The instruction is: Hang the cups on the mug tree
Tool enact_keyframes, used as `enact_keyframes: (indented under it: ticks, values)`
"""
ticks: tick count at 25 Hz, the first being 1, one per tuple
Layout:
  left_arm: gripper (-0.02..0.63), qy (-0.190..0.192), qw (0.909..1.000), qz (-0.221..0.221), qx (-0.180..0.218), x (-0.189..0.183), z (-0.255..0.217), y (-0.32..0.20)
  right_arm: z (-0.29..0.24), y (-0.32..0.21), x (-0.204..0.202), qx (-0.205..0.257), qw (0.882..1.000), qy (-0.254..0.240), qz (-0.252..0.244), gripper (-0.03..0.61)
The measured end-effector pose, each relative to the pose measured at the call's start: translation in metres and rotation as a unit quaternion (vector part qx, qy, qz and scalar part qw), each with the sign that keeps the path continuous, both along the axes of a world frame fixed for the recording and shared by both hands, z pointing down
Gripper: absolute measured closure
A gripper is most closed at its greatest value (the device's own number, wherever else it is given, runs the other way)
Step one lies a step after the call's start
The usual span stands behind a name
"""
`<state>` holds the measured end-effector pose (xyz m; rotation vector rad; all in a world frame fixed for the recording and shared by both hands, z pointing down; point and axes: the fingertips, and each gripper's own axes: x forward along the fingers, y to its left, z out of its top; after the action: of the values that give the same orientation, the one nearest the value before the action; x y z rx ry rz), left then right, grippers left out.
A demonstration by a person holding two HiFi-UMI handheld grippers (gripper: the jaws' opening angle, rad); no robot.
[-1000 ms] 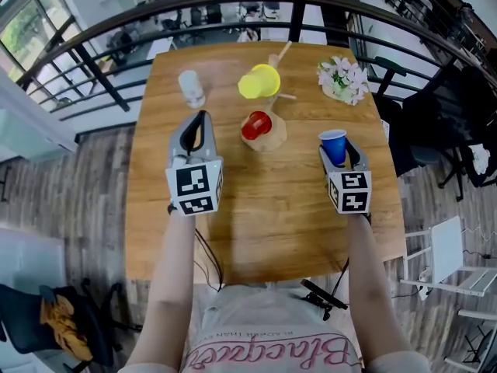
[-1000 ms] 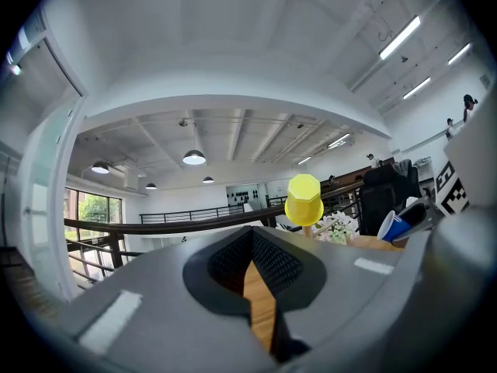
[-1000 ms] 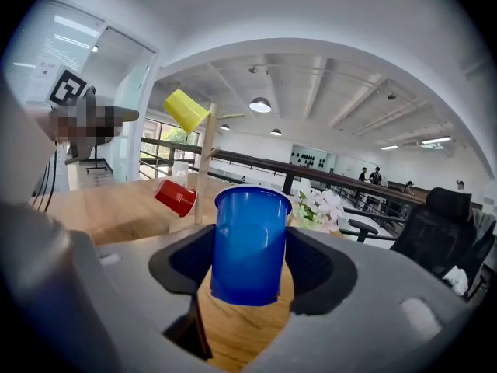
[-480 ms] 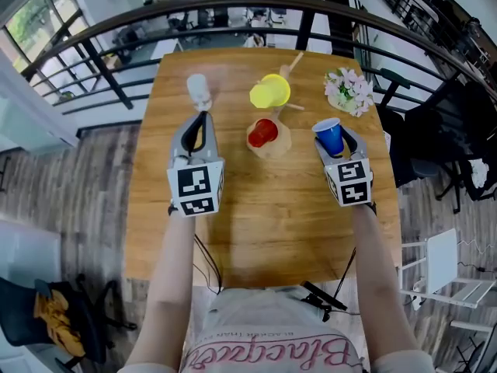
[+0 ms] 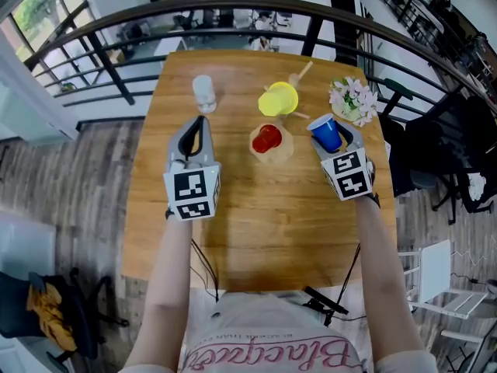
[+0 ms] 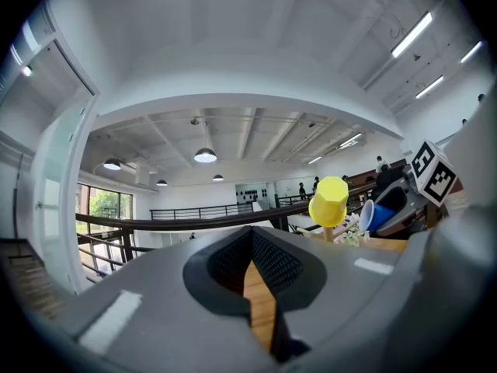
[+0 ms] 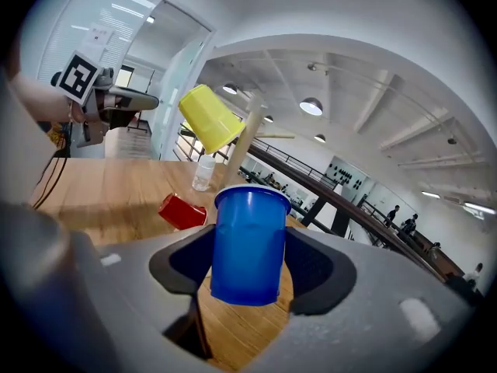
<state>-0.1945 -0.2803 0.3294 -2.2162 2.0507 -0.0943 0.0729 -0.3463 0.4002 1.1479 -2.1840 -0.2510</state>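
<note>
The right gripper (image 5: pixel 332 133) has its fingers about half open and clamped on a blue cup (image 7: pixel 248 239), one pad against each side of the cup's wall. It holds the cup clear of the wooden table (image 5: pixel 256 231), with the open mouth visible from above. The cup hangs just to the right of the mug tree (image 7: pixel 247 142). A yellow cup (image 5: pixel 278 99) sits tipped on an upper peg, and a red cup (image 5: pixel 266 138) lies tilted low down, over the tree's round base. The left gripper (image 5: pixel 198 124) is left of the tree, its fingers pressed fully together with nothing between them. A clear glass (image 5: pixel 204 93) stands beyond it, and a bunch of flowers (image 5: pixel 351 99) lies at the table's far right.
</note>
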Motion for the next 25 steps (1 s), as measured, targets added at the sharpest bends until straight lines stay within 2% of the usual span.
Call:
enact_keyframes:
  ticks: [9,14,17,21,25]
  values:
    - [0.6,-0.012,0.9998,-0.016,0.006,-0.006,-0.006,0.003,-0.002,-0.008,-0.033,-0.015,0.994,0.091,-0.061,0.309]
    - [0.6,-0.011,0.9995,-0.027,0.01,-0.011,-0.009,0.006,-0.001,-0.015,-0.045,-0.007,0.982,0.166,-0.089,0.307]
    - [0.6,-0.011,0.9993,-0.035,0.012,-0.013,-0.009,0.008,0.004,-0.017,-0.052,-0.003,0.965,0.234,-0.12,0.307]
    - [0.6,-0.012,0.999,-0.043,0.01,-0.017,-0.007,0.012,0.014,-0.019,-0.059,0.003,0.933,0.323,-0.16,0.307]
    - [0.6,-0.014,0.9985,-0.052,0.011,-0.023,-0.009,0.015,0.023,-0.026,-0.062,0.002,0.905,0.383,-0.184,0.307]
